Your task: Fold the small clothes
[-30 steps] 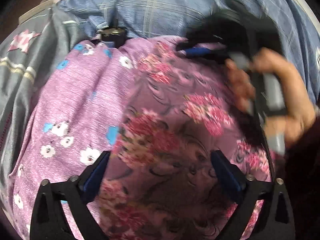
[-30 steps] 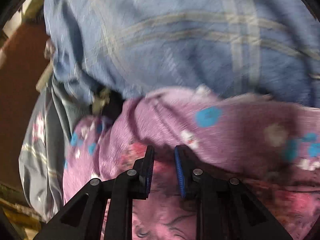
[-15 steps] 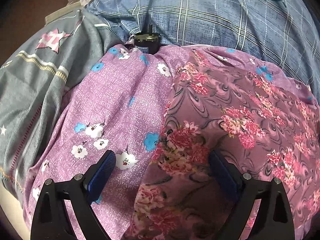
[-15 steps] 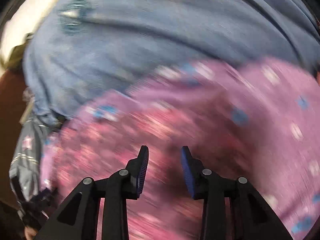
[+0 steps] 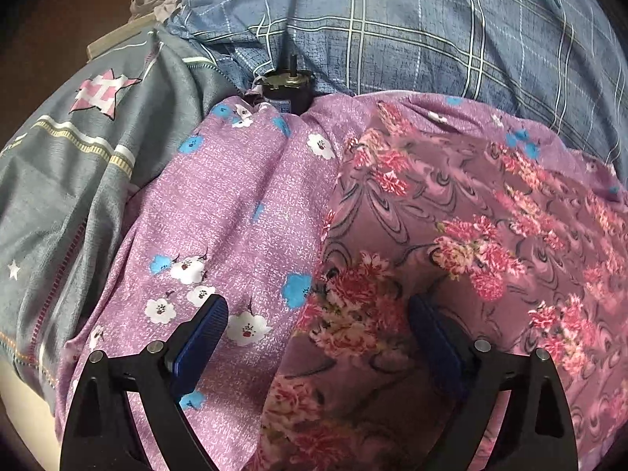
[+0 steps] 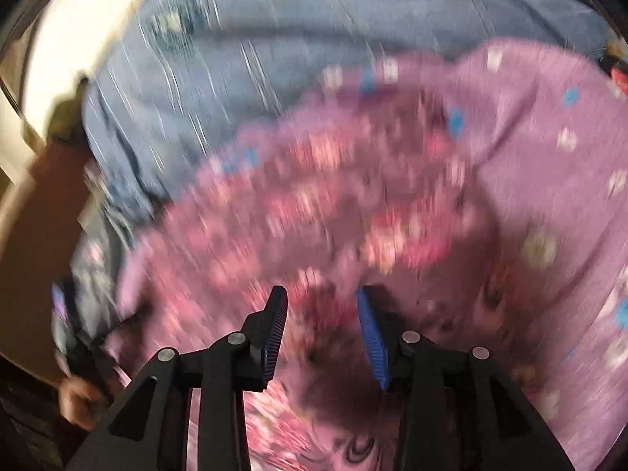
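Note:
A purple garment with big pink flowers [image 5: 471,243] lies spread over a lilac cloth with white and blue flowers [image 5: 235,204] on the bed. My left gripper [image 5: 318,329] is open, low over the garment's left edge, its blue pads [image 5: 204,329] on either side of that edge. My right gripper [image 6: 322,322] is open and empty, moving above the same flowered garment [image 6: 333,212]; that view is blurred. The lilac cloth [image 6: 549,180] shows at its right.
A blue checked sheet [image 5: 431,31] covers the far side. A grey blanket with a pink star [image 5: 78,149] lies at the left. A small black object with a cable [image 5: 288,86] sits at the cloth's far edge. The left hand [image 6: 78,396] shows in the right wrist view.
The right gripper opened, let go of the cloth and left the left wrist view, swinging away to the right. The left gripper stayed open and shifted slightly.

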{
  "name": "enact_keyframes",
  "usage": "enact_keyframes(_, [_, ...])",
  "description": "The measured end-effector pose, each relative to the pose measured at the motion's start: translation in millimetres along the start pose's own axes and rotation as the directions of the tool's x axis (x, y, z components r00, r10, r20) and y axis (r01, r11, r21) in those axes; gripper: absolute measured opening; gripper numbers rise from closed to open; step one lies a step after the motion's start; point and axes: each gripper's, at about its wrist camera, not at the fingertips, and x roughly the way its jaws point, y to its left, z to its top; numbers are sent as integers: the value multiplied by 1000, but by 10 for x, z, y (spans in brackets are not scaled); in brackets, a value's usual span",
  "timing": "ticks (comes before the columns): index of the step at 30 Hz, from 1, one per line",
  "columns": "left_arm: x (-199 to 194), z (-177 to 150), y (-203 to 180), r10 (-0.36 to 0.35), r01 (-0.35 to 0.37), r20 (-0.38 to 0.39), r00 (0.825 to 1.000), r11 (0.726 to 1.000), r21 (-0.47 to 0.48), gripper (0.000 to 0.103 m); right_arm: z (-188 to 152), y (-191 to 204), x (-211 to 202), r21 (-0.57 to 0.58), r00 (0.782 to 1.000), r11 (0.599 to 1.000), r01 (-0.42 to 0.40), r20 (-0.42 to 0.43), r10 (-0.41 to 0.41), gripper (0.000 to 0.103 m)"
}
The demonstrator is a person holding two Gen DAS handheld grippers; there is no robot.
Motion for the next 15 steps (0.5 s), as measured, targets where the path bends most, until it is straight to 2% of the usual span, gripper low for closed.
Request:
enact_keyframes(2, [-66,9,59,-29,29,-4,1000,999,-26,92,4,73,-51,-26,1000,1000,14,14,-13,41])
enact_keyframes(3, [-135,3,117,-38,39,12,999,998,-46,92,8,105,-92,-26,1000,1000,-7,25,7,40])
enact_keyframes(7, [-497,-107,371,-42,54,109,993,993,-104,92,-42,324,-280,-53,986,988,-143,78,146,40])
enact_keyframes(10, [-826,-335,473,-78,105,170,982,982,-154,92,-122,503,-350,-71,972,974,-213,88,219,40])
enact_keyframes(12, [-1007,-570,486,-87,118,192,978,980,-160,92,-214,618,-298,-66,963,963,-260,57,264,40])
enact_keyframes(15, [-1126,-943,463,-115,140,178,977,980,-141,92,-365,749,-113,-54,966,965,-258,-30,257,40])
